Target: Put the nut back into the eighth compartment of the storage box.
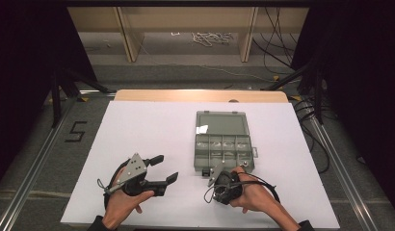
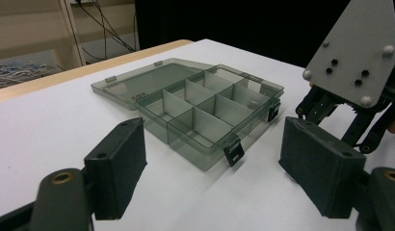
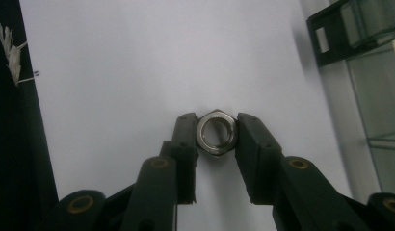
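Hex nut (image 3: pixel 215 133), silvery steel, pinched flat-to-flat between the two black jaws of the right gripper (image 3: pixel 215 137), bore facing the camera so the round hole and a faint thread line show. Held just above the white table (image 1: pixel 138 130), at the near edge of the grey compartment box (image 1: pixel 223 144). Box directly ahead of the right gripper (image 1: pixel 223 177) and touching close to it in the high view; lid (image 1: pixel 221 123) folded back flat on the far side, so open cells lie between gripper and lid. Long side of the box running away from the person, dividers (image 2: pixel 198 103) splitting the tray into small bins, two dark latches (image 2: pixel 233 151) on the near wall. Smoky translucent plastic, bins apparently bare, though glare hides some of them. Left gripper (image 1: pixel 159 171) well to the left of the box, jaws spread wide with nothing between them, aimed toward the box's near corner. Right hand (image 1: pixel 256 195) clearly the nearer one; judged next move a short forward reach over the near wall to drop the nut into a front cell.
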The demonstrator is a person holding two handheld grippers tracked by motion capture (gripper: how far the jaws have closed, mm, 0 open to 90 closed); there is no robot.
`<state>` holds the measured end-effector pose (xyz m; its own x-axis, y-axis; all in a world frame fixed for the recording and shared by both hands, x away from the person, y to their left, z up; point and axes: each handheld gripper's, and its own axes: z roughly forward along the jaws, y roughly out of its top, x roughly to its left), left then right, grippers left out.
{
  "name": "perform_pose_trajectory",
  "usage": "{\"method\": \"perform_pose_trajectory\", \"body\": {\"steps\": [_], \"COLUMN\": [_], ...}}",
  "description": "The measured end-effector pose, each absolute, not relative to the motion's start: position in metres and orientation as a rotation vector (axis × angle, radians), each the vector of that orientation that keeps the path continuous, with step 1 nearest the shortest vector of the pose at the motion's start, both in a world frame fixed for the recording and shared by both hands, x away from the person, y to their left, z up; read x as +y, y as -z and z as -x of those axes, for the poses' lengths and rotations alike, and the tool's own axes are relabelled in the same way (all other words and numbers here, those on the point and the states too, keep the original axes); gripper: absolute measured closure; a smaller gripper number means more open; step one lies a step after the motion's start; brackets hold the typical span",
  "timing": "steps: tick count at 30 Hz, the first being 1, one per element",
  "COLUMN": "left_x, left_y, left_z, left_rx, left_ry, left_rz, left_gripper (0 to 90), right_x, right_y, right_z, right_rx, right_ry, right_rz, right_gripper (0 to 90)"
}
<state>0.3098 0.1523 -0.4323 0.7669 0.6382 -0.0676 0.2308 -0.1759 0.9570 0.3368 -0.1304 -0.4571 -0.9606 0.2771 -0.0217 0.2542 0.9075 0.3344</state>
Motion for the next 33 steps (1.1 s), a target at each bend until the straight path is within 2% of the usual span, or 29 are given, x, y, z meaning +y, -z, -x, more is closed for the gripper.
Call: {"method": "perform_pose_trajectory", "body": {"steps": [33], "left_x": [0.152], "left_y": [0.433], "left_z": [-0.309], "left_rx": [0.706], "left_ry": [-0.412], "left_rz": [-1.739], "left_gripper": [23.5], "right_x": [-0.168], "right_y": [0.408], "right_z": [-0.353], "right_rx": [2.859], "right_ry": [-0.687], "right_rz": [-0.543], "right_gripper": [70.2]}}
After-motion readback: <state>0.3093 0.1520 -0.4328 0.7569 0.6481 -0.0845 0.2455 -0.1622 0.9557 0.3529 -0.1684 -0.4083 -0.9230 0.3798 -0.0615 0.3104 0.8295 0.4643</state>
